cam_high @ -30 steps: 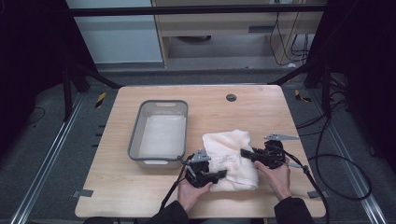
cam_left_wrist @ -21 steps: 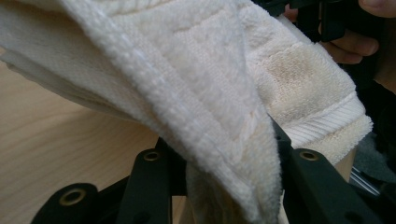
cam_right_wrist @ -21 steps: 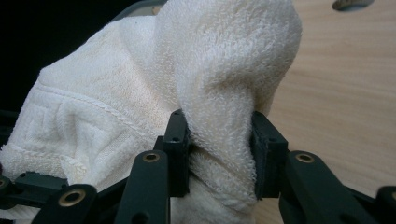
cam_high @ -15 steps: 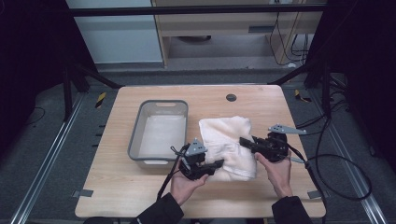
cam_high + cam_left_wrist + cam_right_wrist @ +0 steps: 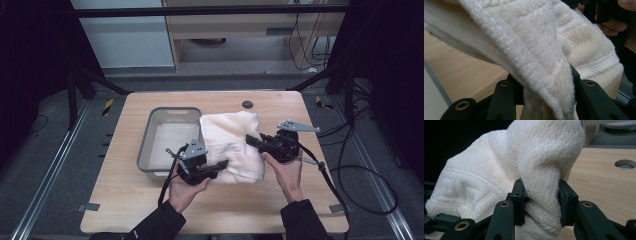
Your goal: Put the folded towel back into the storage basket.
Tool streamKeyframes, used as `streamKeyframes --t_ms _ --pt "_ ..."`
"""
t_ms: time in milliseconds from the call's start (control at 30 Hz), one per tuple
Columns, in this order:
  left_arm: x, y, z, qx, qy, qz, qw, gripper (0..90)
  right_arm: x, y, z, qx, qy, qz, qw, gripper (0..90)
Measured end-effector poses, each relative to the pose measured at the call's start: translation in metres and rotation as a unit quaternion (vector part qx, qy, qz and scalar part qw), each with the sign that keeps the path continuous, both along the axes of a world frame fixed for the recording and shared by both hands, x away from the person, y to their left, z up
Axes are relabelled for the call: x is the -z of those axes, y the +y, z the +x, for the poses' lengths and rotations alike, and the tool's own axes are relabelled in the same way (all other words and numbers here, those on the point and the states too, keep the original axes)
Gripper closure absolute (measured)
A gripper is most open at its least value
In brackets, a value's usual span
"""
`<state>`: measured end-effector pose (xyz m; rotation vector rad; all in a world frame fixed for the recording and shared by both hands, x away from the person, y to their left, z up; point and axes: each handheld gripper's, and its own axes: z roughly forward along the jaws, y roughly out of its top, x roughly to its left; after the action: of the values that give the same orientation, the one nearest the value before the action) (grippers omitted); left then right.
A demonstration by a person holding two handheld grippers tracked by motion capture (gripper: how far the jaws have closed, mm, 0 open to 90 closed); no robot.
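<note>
Left gripper (image 5: 220, 165), lower centre of the high view, hand beneath, jaws pointing right, clamped on the near edge of the white towel (image 5: 231, 142). Right gripper (image 5: 252, 141), centre right, jaws pointing left, clamped on a towel fold. Towel slung between both, over the table (image 5: 125, 200), beside the grey bin (image 5: 145, 150)

The tabletop (image 5: 125, 200) was a light wooden board with rounded corners, seen from its near side. A grey plastic bin (image 5: 145, 147) stood directly on it, left of the middle, nearer the far edge than the near one. A small round hole (image 5: 247, 104) showed near the far edge, right of the bin. Two grey tape patches sat by the near corners (image 5: 88, 206).
</note>
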<state>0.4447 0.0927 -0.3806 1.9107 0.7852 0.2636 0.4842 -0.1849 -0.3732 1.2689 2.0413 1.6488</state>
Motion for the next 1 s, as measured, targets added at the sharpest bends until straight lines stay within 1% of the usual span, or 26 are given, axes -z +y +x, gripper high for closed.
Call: streamKeyframes --t_ms 33,67,167,200,233,267,300,333,367,400,433,467,500,533,567,633,667,700,767,800,833,867,900,933,967,1000 --pt "-0.001 0.002 0.0 -0.001 -0.001 0.0 1.0 62.7 -0.003 0.005 0.002 -0.002 -0.003 0.001 1.0 64.1" --pt "-0.004 0.006 0.001 -0.003 -0.005 0.0 1.0 62.7 -0.005 0.007 0.003 -0.003 -0.004 0.001 1.0 64.1" --pt "-0.007 0.01 0.001 -0.007 -0.007 -0.001 1.0 62.6 -0.008 0.012 0.004 -0.007 -0.007 0.002 0.9999 64.1" --pt "-0.009 0.015 0.001 -0.009 -0.009 -0.001 0.9999 62.5 -0.01 0.016 0.006 -0.009 -0.011 0.002 0.9999 64.0" --pt "-0.009 0.015 0.001 -0.009 -0.009 -0.001 0.9999 62.4 -0.01 0.016 0.006 -0.009 -0.011 0.002 0.9999 64.0" --pt "-0.011 0.02 0.002 -0.012 -0.01 -0.003 0.9999 62.3 -0.013 0.021 0.008 -0.011 -0.013 0.002 0.9999 63.9" --pt "-0.011 0.02 0.002 -0.012 -0.01 -0.003 0.9999 62.1 -0.013 0.021 0.008 -0.011 -0.013 0.002 0.9999 63.9" --pt "-0.012 0.024 0.003 -0.013 -0.01 -0.002 0.9999 62.1 -0.014 0.024 0.009 -0.011 -0.013 0.003 0.9998 63.9" --pt "-0.012 0.026 0.003 -0.015 -0.009 -0.005 0.9998 62.1 -0.016 0.029 0.011 -0.014 -0.012 0.003 0.9998 63.9" --pt "-0.013 0.031 0.004 -0.017 -0.012 -0.005 0.9998 62.1 -0.017 0.031 0.012 -0.015 -0.013 0.002 0.9998 63.9" --pt "-0.013 0.031 0.004 -0.017 -0.012 -0.005 0.9998 62.2 -0.017 0.031 0.012 -0.015 -0.013 0.002 0.9998 63.9" --pt "-0.015 0.036 0.005 -0.021 -0.013 -0.007 0.9997 62.2 -0.019 0.037 0.015 -0.018 -0.014 0.0 0.9997 63.9" --pt "-0.015 0.036 0.005 -0.021 -0.013 -0.007 0.9997 62.1 -0.019 0.037 0.015 -0.018 -0.014 0.0 0.9997 63.9" --pt "-0.016 0.039 0.006 -0.024 -0.014 -0.008 0.9996 62.2 -0.022 0.043 0.018 -0.021 -0.016 -0.002 0.9997 63.9" --pt "-0.016 0.041 0.006 -0.024 -0.015 -0.009 0.9996 62.2 -0.022 0.043 0.018 -0.021 -0.016 -0.002 0.9997 63.9" --pt "-0.018 0.047 0.007 -0.029 -0.016 -0.012 0.9994 62.2 -0.025 0.051 0.022 -0.025 -0.018 -0.001 0.9995 63.9" --pt "-0.02 0.053 0.008 -0.033 -0.016 -0.014 0.9992 62.2 -0.027 0.055 0.023 -0.026 -0.018 -0.001 0.9995 63.9" --pt "-0.02 0.053 0.008 -0.033 -0.016 -0.014 0.9992 62.2 -0.027 0.055 0.023 -0.026 -0.018 -0.001 0.9995 63.9" --pt "-0.021 0.059 0.008 -0.035 -0.017 -0.014 0.9991 62.2 -0.029 0.061 0.025 -0.028 -0.018 -0.003 0.9994 63.9" --pt "-0.023 0.065 0.009 -0.038 -0.017 -0.015 0.999 62.2 -0.031 0.068 0.027 -0.033 -0.022 -0.004 0.9992 63.9" --pt "-0.023 0.065 0.009 -0.038 -0.017 -0.015 0.999 62.2 -0.032 0.071 0.028 -0.033 -0.022 -0.003 0.9992 63.9" --pt "-0.025 0.072 0.01 -0.041 -0.016 -0.017 0.9989 62.2 -0.032 0.074 0.029 -0.034 -0.022 -0.002 0.9992 63.9" --pt "-0.025 0.072 0.01 -0.041 -0.016 -0.017 0.9989 62.2 -0.032 0.074 0.029 -0.034 -0.022 -0.002 0.9992 63.9" --pt "-0.026 0.078 0.011 -0.045 -0.015 -0.018 0.9987 62.2 -0.033 0.08 0.031 -0.035 -0.023 -0.001 0.9991 63.9" --pt "-0.026 0.078 0.011 -0.045 -0.015 -0.018 0.9987 62.2 -0.033 0.083 0.032 -0.037 -0.025 -0.001 0.999 63.9" --pt "-0.027 0.084 0.012 -0.048 -0.015 -0.018 0.9986 62.2 -0.034 0.086 0.033 -0.037 -0.023 0.001 0.999 63.8"
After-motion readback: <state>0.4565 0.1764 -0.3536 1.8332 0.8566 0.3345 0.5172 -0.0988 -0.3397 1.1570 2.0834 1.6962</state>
